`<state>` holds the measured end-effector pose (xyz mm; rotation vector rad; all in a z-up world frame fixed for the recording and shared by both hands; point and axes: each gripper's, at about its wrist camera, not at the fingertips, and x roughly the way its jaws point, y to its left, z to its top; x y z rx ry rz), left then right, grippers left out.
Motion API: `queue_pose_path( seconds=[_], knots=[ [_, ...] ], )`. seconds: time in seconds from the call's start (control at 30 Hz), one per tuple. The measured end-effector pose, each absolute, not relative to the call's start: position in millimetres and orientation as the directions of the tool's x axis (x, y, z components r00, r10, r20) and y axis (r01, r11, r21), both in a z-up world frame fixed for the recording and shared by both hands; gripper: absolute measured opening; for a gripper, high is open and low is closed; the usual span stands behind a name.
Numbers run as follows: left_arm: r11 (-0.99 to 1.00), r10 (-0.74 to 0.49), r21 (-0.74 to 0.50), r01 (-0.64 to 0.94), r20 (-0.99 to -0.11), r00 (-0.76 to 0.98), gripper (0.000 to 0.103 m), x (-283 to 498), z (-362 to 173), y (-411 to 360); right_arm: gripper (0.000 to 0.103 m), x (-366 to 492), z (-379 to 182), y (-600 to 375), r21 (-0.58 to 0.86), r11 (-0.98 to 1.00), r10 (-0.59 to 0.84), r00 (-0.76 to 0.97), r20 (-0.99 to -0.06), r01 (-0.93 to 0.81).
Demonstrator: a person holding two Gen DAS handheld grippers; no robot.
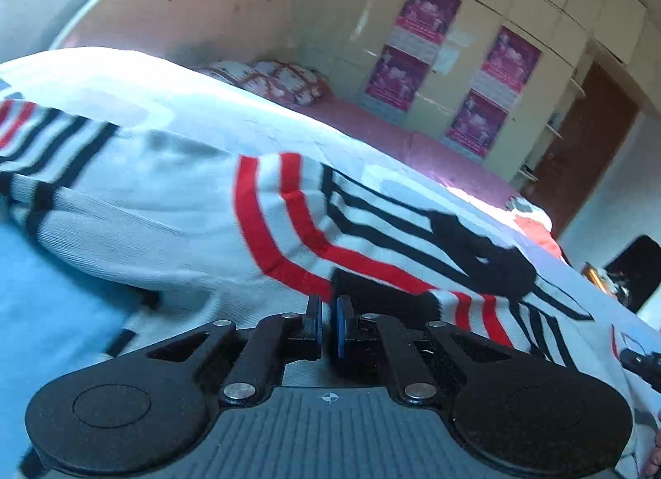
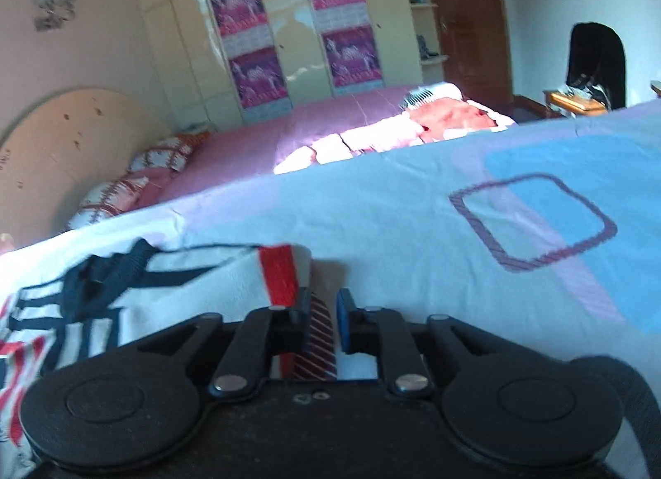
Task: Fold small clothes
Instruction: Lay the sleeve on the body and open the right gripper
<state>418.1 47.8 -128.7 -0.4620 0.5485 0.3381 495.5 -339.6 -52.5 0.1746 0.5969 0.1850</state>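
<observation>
Our bed (image 2: 413,206) carries a pale sheet with blue patches, and beyond it lies a second bed (image 2: 256,144) in pink under a wardrobe (image 2: 297,24) hung with posters (image 1: 425,12). On our sheet lies the sweater (image 1: 173,206), white knit with red and black stripes, spread across most of the left view and reaching the left part of the right view. Our left gripper (image 1: 329,324) sits at the sweater's near edge, its blue pads almost together; we cannot tell whether cloth is pinched between them. Our right gripper (image 2: 323,315) stands slightly parted just beside the sweater's red-striped corner, with only sheet showing between its fingers.
</observation>
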Motion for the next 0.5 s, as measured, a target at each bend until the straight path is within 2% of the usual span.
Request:
queue_pose_path(
  seconds=[0.07, 0.17, 0.23, 0.27, 0.3, 0.33, 0.4, 0.43, 0.5],
  knots=[
    [0.853, 0.221, -0.309, -0.421, -0.517, 0.827, 0.005, 415, -115, 48, 0.022, 495, -42, -340, 0.204, 0.965, 0.248, 0.825, -0.507, -0.165],
    [0.919, 0.125, -0.271, -0.286, -0.487, 0.864, 0.005, 437, -102, 30, 0.022, 497, -39, -329, 0.178, 0.959, 0.282, 0.821, -0.496, -0.222],
    [0.946, 0.003, -0.275, -0.174, -0.527, 0.85, 0.005, 461, -109, 14, 0.021, 507, -52, -313, 0.094, 0.97, 0.238, 0.794, -0.559, -0.225],
    [0.953, -0.006, -0.253, -0.164, -0.558, 0.83, 0.005, 472, -118, 7, 0.028, 512, -60, -308, 0.043, 0.975, 0.2, 0.778, -0.595, -0.217],
    [0.96, 0.003, -0.219, -0.173, -0.613, 0.79, 0.006, 483, -131, 4, 0.034, 511, -63, -308, 0.034, 0.977, 0.19, 0.795, -0.576, -0.208],
    [0.963, 0.009, -0.209, -0.171, -0.608, 0.794, 0.006, 484, -138, 4, 0.035, 513, -61, -311, 0.043, 0.981, 0.179, 0.791, -0.585, -0.19],
    [0.945, 0.017, -0.242, -0.22, -0.636, 0.772, 0.006, 482, -130, 9, 0.025, 503, -50, -317, 0.063, 0.982, 0.181, 0.792, -0.583, -0.178],
    [0.938, 0.048, -0.24, -0.252, -0.627, 0.778, 0.006, 476, -121, 7, 0.025, 493, -44, -321, 0.095, 0.975, 0.22, 0.8, -0.558, -0.202],
    [0.941, 0.053, -0.249, -0.229, -0.562, 0.825, 0.007, 461, -110, -2, 0.024, 466, -36, -320, 0.107, 0.957, 0.285, 0.801, -0.526, -0.27]
  ],
)
